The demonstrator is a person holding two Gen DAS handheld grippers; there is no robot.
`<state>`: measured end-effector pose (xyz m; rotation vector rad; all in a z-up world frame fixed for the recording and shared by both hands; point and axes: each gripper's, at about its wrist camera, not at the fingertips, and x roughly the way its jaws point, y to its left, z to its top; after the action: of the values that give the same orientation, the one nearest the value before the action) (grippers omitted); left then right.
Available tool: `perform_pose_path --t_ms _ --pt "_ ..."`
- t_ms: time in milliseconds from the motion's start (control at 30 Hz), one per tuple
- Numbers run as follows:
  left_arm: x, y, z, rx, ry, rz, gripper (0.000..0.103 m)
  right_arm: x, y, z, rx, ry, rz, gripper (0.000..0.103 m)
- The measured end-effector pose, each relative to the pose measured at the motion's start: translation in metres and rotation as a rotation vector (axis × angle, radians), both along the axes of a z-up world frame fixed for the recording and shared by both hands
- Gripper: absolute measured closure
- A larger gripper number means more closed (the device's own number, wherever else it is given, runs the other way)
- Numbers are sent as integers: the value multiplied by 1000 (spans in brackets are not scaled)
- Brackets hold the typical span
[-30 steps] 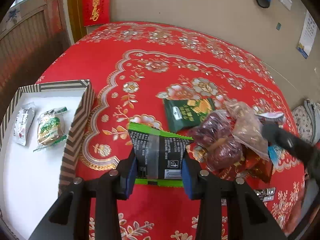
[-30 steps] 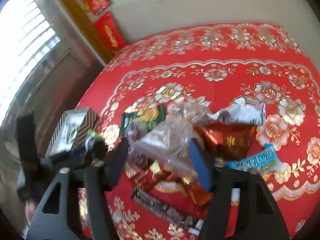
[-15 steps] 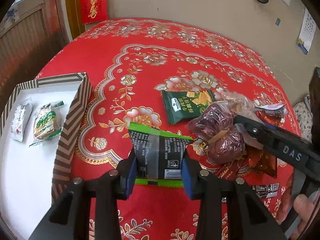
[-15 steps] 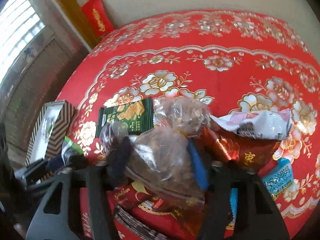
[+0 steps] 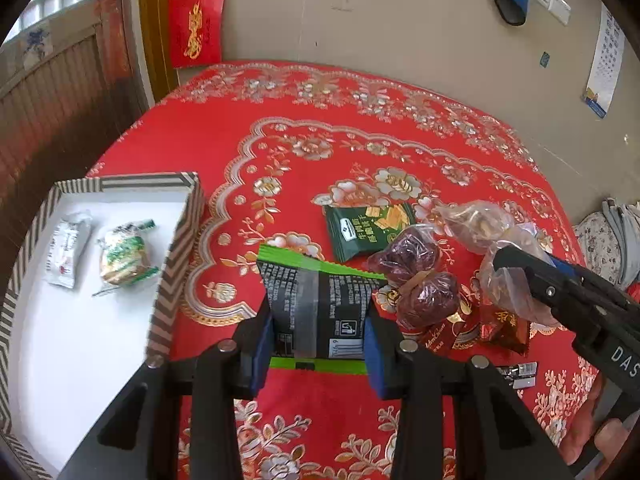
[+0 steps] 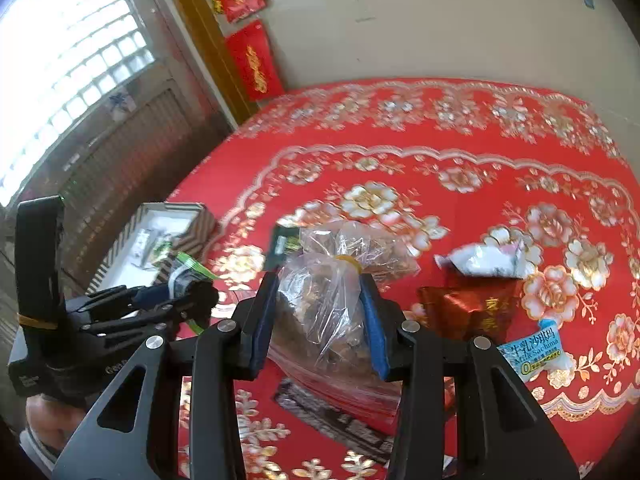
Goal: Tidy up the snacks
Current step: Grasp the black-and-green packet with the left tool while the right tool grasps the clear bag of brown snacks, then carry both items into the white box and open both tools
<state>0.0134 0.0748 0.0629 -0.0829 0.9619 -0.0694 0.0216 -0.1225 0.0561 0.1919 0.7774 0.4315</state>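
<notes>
My left gripper is shut on a black snack packet with green edges, held above the red tablecloth just right of the striped box. My right gripper is shut on a clear plastic bag of brown snacks, lifted over the snack pile; it also shows in the left wrist view. The box holds a white packet and a green-and-white packet. On the cloth lie a dark green packet and a bag of dark red dates.
Red foil packets, a white wrapper, a blue Sachima packet and a dark flat packet lie around the pile. The round table's far half shows only cloth. A wall and window stand behind.
My right gripper has lifted the clear bag up off the pile and swung left. My left gripper keeps the black packet and has shifted slightly towards the box.
</notes>
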Motion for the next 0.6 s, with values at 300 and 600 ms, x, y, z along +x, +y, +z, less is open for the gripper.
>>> perform_pose_path --t_ms 300,600 --pt "-10 23 18 35 -42 38 62 -8 32 15 16 -32 67 64" --pt "-20 55 30 33 -66 87 62 -10 70 25 24 -51 137 64"
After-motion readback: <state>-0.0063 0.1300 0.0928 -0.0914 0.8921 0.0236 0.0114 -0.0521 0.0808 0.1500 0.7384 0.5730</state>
